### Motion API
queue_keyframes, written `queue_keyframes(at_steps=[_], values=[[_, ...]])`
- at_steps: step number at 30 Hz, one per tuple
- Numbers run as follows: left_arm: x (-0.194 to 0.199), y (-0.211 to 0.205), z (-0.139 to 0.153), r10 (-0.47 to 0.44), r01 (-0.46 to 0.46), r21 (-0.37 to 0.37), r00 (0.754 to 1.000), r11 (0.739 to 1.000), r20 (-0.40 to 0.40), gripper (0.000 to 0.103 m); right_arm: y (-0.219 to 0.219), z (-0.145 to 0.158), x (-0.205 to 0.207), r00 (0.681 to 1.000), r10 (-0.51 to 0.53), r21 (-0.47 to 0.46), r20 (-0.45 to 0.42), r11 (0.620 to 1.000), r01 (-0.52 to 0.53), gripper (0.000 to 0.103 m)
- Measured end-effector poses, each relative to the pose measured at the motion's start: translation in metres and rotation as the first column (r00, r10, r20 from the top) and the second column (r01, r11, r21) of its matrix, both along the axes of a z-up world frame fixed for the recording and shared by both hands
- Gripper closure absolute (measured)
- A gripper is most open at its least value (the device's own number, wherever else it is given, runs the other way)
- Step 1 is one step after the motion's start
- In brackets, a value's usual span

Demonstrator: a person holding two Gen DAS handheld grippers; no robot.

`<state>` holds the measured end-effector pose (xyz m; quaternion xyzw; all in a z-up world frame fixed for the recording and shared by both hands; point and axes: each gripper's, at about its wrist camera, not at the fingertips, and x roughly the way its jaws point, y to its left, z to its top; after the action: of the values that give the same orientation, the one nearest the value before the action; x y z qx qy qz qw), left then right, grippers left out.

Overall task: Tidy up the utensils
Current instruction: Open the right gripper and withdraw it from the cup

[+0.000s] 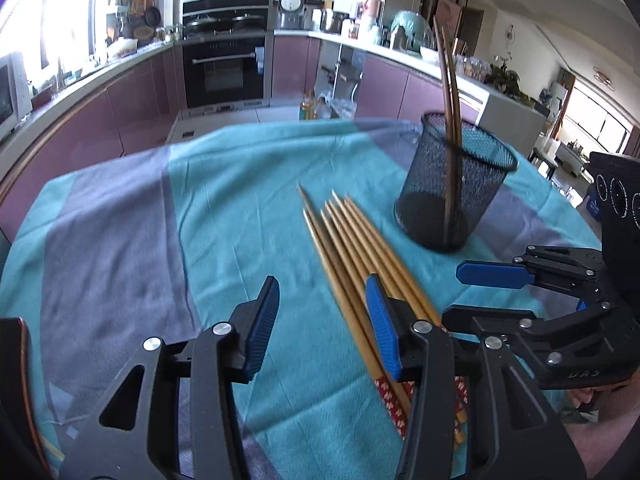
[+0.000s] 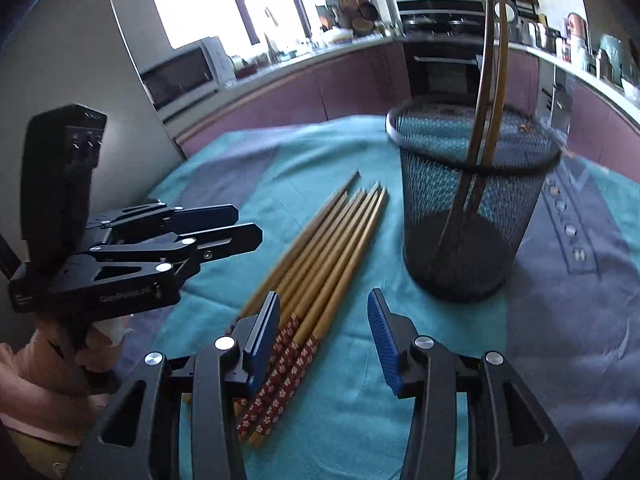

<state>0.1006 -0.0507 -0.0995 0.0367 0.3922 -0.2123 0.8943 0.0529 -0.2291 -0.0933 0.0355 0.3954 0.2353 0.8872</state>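
Showing red patterned chopsticks (image 2: 312,256) handles, right view only.

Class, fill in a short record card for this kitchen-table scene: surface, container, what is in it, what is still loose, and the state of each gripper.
surface: table under a teal and grey cloth
container: black mesh cup, upright
in the cup: two dark chopsticks, leaning on its rim
loose: a bundle of light chopsticks with red patterned ends, flat on the cloth beside the cup
left gripper: open, empty, right finger over the bundle
right gripper: open, empty, over the patterned ends
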Motion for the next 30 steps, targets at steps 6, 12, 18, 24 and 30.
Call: queue_keyframes(at_steps=[6,12,18,24,30], values=[[0.0,-0.005,-0.017,-0.016,0.017,0.017,0.998,1.0,-0.054,0.06,0.002,-0.003,0.003,0.999,-0.036,-0.019,-0.003,0.999,0.036,0.061],[0.002,-0.009,-0.023,-0.017,0.018,0.023,0.997,1.0,-0.073,0.061,0.004,-0.011,0.006,0.998,-0.058,-0.033,-0.023,0.998,0.057,0.066],[0.002,-0.009,-0.024,-0.012,0.015,0.04,0.997,0.999,-0.073,0.061,0.011,-0.013,0.011,0.998,-0.063,-0.049,-0.025,0.997,0.062,0.069],[0.005,-0.01,-0.023,-0.006,0.01,0.049,0.997,0.999,-0.08,0.061,0.015,-0.014,0.014,0.998,-0.059,-0.059,-0.025,0.997,0.057,0.069],[0.005,-0.011,-0.023,-0.004,0.009,0.061,0.997,0.998,-0.082,0.064,0.016,-0.014,0.013,0.998,-0.055,-0.093,-0.02,0.994,0.053,0.074]])
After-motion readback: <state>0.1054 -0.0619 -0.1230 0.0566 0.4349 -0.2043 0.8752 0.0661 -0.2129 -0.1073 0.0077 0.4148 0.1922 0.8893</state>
